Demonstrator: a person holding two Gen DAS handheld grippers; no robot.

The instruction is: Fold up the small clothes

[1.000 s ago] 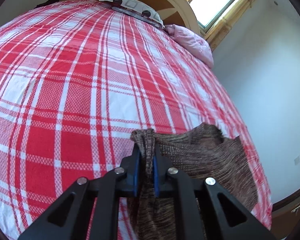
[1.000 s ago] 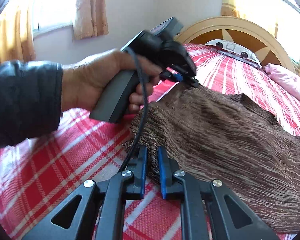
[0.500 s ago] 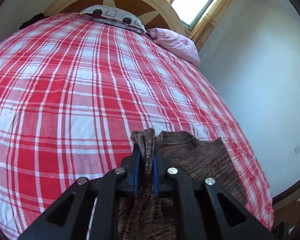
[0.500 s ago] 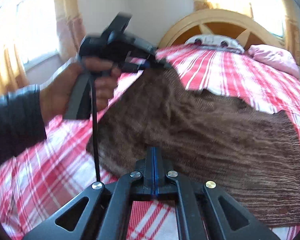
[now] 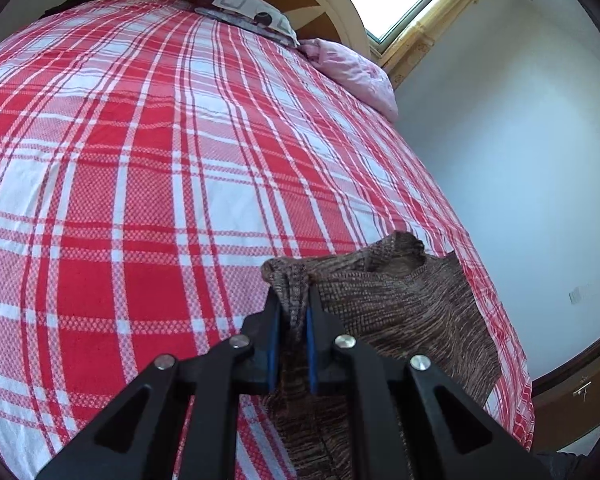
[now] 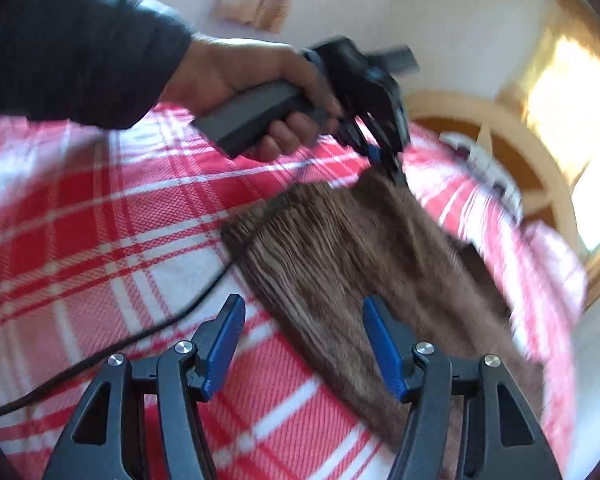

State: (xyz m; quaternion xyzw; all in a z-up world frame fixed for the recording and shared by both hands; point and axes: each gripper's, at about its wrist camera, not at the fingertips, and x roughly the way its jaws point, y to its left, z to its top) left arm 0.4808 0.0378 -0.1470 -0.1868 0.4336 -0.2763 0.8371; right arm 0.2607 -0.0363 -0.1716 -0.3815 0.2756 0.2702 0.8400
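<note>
Left gripper (image 5: 293, 312) stays clamped on a bunched corner of the brown knit garment (image 5: 400, 312), which lies on the red plaid bed cover (image 5: 140, 160) near its right edge. Right gripper (image 6: 304, 340), pinched shut a moment earlier, is opening; the garment's near edge lies beneath its parted jaws, unpressed.

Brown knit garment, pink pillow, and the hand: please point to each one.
brown knit garment (image 5: 400, 312), left wrist view, on its flat spread part.
pink pillow (image 5: 352, 70), left wrist view, on its middle.
hand (image 6: 236, 76), right wrist view, on its back.
</note>
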